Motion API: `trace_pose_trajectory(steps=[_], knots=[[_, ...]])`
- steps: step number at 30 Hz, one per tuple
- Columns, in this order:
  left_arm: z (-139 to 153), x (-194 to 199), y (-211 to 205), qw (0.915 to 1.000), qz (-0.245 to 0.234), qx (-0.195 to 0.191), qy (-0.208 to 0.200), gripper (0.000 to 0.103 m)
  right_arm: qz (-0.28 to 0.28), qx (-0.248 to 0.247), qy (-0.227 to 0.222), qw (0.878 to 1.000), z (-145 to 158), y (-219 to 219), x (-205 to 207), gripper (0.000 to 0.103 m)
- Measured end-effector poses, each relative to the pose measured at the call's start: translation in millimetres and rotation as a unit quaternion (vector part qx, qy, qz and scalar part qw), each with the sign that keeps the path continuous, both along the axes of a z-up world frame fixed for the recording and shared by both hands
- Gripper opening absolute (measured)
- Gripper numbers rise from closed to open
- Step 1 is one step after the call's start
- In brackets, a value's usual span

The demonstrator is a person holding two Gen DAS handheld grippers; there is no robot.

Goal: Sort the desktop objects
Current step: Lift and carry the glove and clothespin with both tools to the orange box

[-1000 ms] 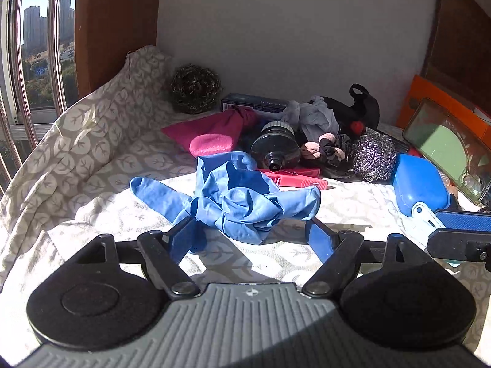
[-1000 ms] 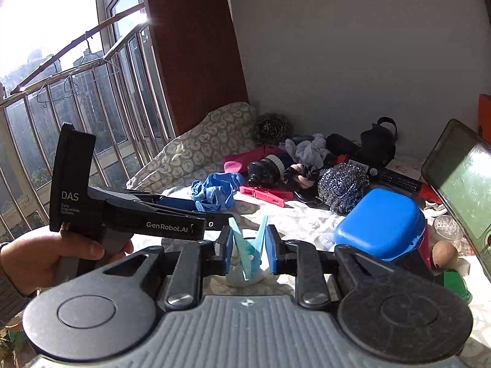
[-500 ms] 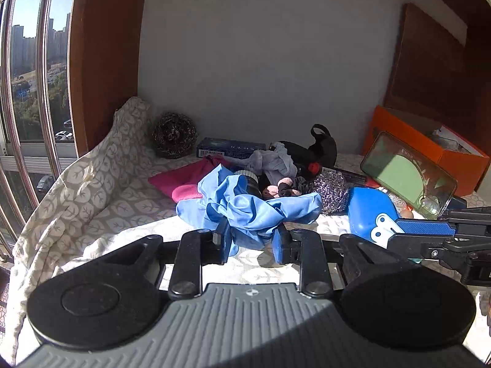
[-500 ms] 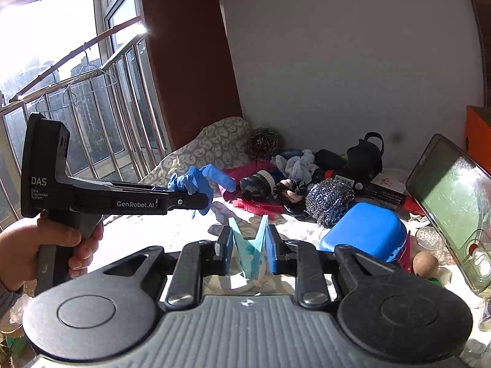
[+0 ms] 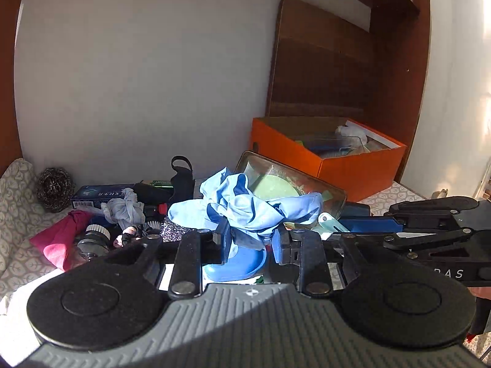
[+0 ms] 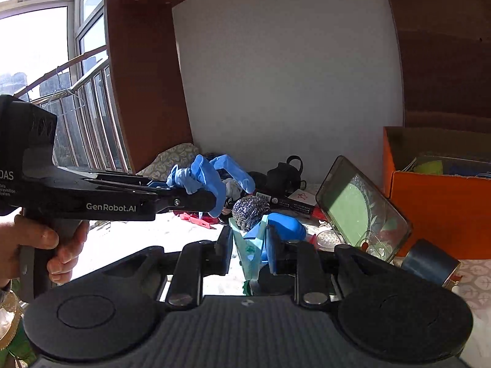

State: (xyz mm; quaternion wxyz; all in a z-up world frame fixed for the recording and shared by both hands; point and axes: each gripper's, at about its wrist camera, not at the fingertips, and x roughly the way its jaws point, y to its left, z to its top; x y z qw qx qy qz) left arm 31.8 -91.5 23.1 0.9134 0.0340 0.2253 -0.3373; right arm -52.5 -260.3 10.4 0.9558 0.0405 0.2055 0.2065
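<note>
both grippers pinch: left gripper point(image 5: 250, 240) blue glove point(image 5: 245, 205) (crumpled), right gripper point(image 6: 248, 247) teal clip point(image 6: 249, 254).

**Cluttered cloth-covered surface**

I see a leaf-print cloth point(image 5: 18, 214) covering the surface, bunched up at its left edge. Along the back edge, against the wall, lie a dark scourer point(image 5: 55, 188), a navy box point(image 5: 101, 196) and a black pouch point(image 5: 181, 181). An orange box point(image 5: 353, 165) sits in the back right corner. Nearer the middle I make out a pink cloth point(image 5: 61, 239), a grey rag point(image 5: 125, 210), a silver scourer point(image 6: 250, 211), a red clip point(image 6: 199, 218), a blue case point(image 6: 288, 225) and a tilted glass tray point(image 6: 362, 211).
</note>
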Motion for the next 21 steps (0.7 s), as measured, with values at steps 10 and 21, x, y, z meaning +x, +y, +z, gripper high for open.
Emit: trace_pose_trajectory(steps=[10,21], knots=[[18.8,-0.3,-77.1,0.9943,-0.105,-0.007,-0.018,0.026,-0.095,0.002,-0.026,0.995,21.0,-79.4,-18.2,0.021],[39.3,35.3,-155.8,0.9898,-0.130,0.012,-0.058,0.026,-0.154,-0.021,-0.057,0.986,55.4,-154.0,14.0,0.021]])
